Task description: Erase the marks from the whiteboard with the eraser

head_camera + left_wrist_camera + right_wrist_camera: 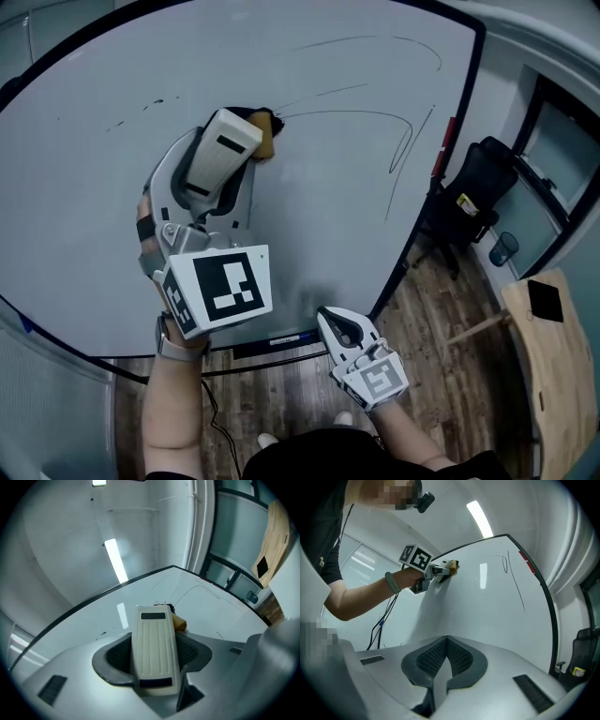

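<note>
My left gripper (pixel 214 183) is shut on a cream eraser (pixel 223 145), and the eraser's tan felt end (pixel 265 136) presses on the whiteboard (pixel 319 216) at the left end of a long black line (pixel 366 114). More thin black curves (pixel 405 150) run toward the board's upper right, and faint dashes (pixel 141 107) lie left of the eraser. In the left gripper view the eraser (pixel 153 644) fills the gap between the jaws. My right gripper (pixel 343 328) hangs shut and empty by the board's lower edge; its jaws (pixel 446 641) meet.
A black office chair (pixel 473 192) stands right of the board. A wooden table (pixel 553 356) with a dark phone (pixel 545 300) is at the far right. A marker (pixel 281 339) lies on the board's tray, and a red item (pixel 444 148) sits on its right frame.
</note>
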The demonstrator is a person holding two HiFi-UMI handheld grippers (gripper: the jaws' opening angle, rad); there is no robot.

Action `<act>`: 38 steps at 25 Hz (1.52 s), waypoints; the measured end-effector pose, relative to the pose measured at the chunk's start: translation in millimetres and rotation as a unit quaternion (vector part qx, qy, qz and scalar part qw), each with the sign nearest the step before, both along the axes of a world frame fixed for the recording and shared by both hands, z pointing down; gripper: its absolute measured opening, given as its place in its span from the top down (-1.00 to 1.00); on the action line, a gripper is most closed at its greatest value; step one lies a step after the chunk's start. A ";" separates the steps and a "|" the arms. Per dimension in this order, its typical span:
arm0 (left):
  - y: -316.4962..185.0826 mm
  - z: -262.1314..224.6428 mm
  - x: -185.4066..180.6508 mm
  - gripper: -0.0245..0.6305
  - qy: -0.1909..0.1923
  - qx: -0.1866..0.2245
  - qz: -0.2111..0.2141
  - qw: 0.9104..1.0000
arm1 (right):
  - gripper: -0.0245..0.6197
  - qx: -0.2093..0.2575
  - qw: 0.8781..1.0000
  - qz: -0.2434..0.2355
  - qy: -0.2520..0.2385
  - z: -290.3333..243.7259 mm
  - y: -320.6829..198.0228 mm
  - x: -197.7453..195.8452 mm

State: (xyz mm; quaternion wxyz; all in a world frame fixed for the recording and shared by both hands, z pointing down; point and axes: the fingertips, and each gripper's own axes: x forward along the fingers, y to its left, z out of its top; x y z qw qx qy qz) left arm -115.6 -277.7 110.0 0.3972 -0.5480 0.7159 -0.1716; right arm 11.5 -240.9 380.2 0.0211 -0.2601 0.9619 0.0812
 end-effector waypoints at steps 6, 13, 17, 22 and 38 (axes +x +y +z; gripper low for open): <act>-4.8 -9.4 6.1 0.11 -0.061 -0.057 -0.087 0.993 | 0.84 0.008 1.000 -0.001 -0.003 -5.7 -3.4 13.9; -27.7 -28.3 44.0 0.11 -0.090 -0.081 -0.090 0.989 | 0.84 0.015 1.000 0.012 -0.010 -11.2 -14.0 45.1; -51.6 -33.7 85.3 0.12 -0.104 -0.087 -0.065 0.989 | 0.84 0.014 0.999 0.041 -0.010 -14.2 -27.6 79.0; -90.5 -23.6 148.8 0.12 -0.126 -0.106 -0.036 0.986 | 0.84 0.011 0.997 0.080 -0.009 -7.7 -45.4 131.1; -128.3 139.4 226.1 0.12 -0.220 -0.185 -0.041 0.957 | 0.84 -0.013 0.989 0.147 -0.017 9.9 -60.0 208.3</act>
